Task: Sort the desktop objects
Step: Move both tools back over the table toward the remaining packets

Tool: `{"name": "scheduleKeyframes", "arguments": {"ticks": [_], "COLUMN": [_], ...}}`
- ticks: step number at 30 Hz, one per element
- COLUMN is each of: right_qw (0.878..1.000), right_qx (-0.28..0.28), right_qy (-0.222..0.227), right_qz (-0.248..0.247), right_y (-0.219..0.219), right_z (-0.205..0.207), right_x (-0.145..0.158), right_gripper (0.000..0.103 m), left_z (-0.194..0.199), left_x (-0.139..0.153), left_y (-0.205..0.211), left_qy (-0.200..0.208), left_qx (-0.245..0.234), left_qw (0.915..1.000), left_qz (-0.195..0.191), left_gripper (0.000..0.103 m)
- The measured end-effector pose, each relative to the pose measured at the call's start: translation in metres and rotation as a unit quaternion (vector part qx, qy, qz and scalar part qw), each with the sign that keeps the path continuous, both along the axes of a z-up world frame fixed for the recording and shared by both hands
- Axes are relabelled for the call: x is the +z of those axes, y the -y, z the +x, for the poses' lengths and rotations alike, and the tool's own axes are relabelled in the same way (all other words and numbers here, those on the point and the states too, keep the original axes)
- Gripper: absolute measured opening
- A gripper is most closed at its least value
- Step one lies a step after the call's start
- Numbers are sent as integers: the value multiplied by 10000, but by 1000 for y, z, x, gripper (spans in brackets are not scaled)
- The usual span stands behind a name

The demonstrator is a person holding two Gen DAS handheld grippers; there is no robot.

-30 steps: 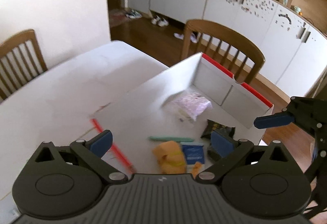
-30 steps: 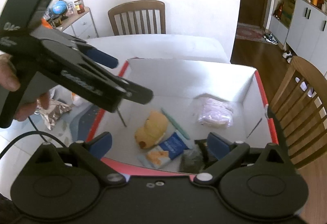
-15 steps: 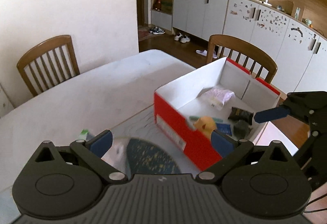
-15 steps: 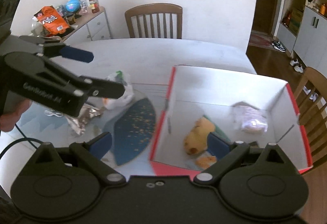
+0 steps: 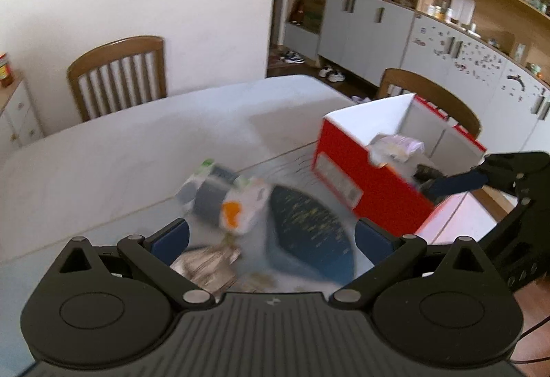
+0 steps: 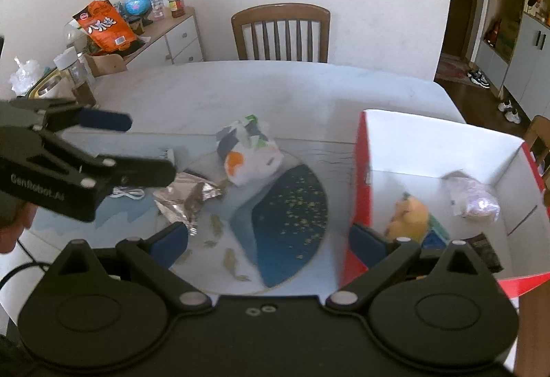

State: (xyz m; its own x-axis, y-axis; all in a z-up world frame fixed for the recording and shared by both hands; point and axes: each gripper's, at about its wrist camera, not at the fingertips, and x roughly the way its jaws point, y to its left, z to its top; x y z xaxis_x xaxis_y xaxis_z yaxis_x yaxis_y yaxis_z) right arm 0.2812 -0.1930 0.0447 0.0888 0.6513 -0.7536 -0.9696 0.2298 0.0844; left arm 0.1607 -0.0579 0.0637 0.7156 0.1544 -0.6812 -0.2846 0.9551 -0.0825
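A red box with a white inside (image 5: pixel 361 184) (image 6: pixel 364 191) stands at the table's right. It holds a yellow plush toy (image 6: pixel 410 217), a clear bag (image 6: pixel 472 196) (image 5: pixel 395 146) and dark packets. Left of it lie a white plastic bag with an orange spot (image 5: pixel 233 201) (image 6: pixel 249 153), crumpled foil (image 6: pixel 187 200) (image 5: pixel 206 260) and a white cable (image 6: pixel 127 194). My left gripper (image 5: pixel 271 234) is open and empty above the foil and bag; it also shows in the right wrist view (image 6: pixel 151 143). My right gripper (image 6: pixel 270 237) is open and empty at the box's left wall.
A round mat with a dark blue speckled part (image 6: pixel 292 215) (image 5: pixel 309 232) lies on the white table (image 6: pixel 275 91). Wooden chairs stand at the far side (image 6: pixel 280 31) and behind the box (image 5: pixel 429 98). A sideboard with snacks (image 6: pixel 103 26) is at the left.
Both grippers have pulled back and swung left, away from over the box. The bag, foil and mat have come into view. Both stay open and empty.
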Motion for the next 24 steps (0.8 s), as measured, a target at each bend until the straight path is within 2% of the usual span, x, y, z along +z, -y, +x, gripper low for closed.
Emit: {"name": "scheduleKeyframes", "arguments": {"ticks": [11,24], "right_qw": [9999,9997], "right_qx": [78,-146], "right_qy": [-38,-132], "right_qz": [-118,-112], "right_y": [-32,-64], "right_z": [-41,-57], "right_x": [-20,-39], "right_gripper": [102,103], "left_z": [-61,-86], "left_x": [-34,-78], "left_y": [-47,-76], "left_qy": [-89,-361], "left_qx": [805,1231], "left_qw": [9966,9917], "left_qz": [-115,-122], "left_gripper": [103,103]}}
